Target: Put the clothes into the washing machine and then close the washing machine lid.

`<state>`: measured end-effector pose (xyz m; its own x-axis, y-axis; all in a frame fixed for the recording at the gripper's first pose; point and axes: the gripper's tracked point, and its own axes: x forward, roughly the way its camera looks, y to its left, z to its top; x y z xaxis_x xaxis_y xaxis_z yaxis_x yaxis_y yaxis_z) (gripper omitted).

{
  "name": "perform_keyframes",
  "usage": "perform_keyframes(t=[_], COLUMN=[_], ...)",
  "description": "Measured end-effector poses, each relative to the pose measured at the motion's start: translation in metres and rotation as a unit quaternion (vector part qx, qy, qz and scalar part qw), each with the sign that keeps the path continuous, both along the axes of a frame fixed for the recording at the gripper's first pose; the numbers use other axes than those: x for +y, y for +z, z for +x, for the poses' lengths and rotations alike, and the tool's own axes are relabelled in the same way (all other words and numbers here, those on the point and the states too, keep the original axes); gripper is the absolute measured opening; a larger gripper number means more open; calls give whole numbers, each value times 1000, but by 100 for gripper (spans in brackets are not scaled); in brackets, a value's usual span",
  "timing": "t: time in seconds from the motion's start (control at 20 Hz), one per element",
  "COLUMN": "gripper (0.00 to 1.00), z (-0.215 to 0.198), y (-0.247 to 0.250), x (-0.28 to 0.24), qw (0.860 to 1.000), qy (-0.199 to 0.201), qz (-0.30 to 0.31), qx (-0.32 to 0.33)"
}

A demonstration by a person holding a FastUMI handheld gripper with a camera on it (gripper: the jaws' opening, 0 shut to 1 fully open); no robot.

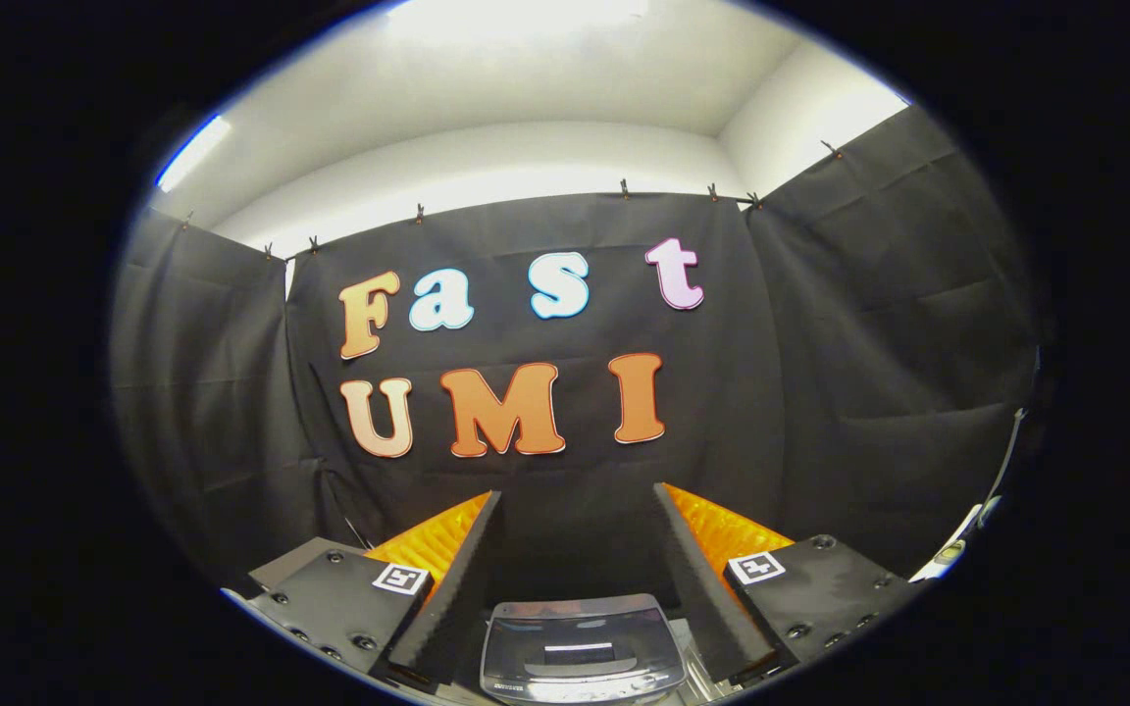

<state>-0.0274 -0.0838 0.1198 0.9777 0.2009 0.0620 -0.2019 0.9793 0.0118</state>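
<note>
Above washing machine [582, 652], gripper [577, 510] hangs level, aimed at black cloth wall [820, 392] beyond machine. Fingers spread wide, empty, touching nothing; machine sits low between them, just ahead. Glossy lid [580, 642] appears down over tub. Clothes nowhere seen. Scene fits wash loaded and lid closed, or load yet to come.

tool [577, 510] fingers spread wide, empty, washing machine [582, 647] lid down between them.
</note>
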Motion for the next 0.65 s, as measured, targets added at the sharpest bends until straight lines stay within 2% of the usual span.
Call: perform_keyframes(t=[0.65], gripper=[96], z=[4], y=[-23], x=[-24], qw=[1000], qy=[5], qz=[-6], qx=[21])
